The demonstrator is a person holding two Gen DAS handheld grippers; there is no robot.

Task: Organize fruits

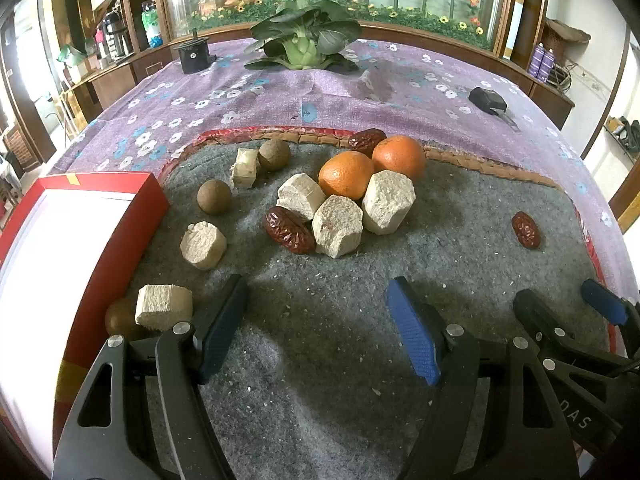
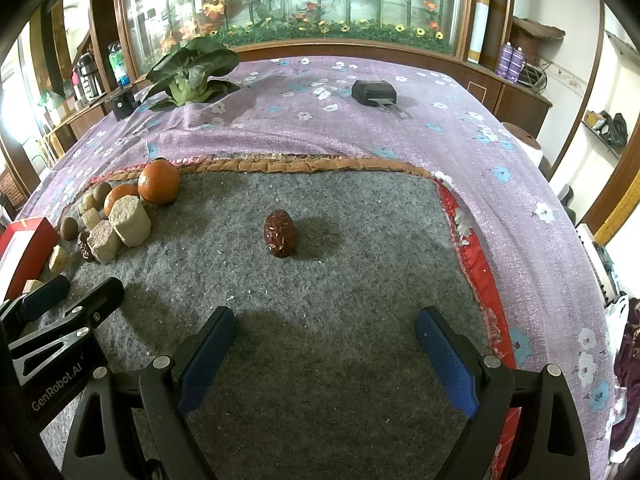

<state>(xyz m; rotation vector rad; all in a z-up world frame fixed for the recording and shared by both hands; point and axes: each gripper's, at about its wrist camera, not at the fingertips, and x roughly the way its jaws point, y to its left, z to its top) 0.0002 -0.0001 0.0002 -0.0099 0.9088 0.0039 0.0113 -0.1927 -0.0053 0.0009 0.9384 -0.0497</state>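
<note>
Red box (image 1: 149, 200) (inside white, bare)

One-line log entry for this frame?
left tool: open, empty | right tool: open, empty | lone red date: ahead of right tool | red box: left

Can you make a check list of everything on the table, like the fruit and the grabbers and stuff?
Surface: grey mat on a purple flowered cloth.
Job's things: two oranges, dates, one alone, brown round fruits, pale chunks, red box at left.
Clutter: bok choy, two black gadgets.
Grippers: left gripper open, empty; right gripper open, empty.
Cables: nothing seen.
Surroundings: flower display case, shelves.
</note>
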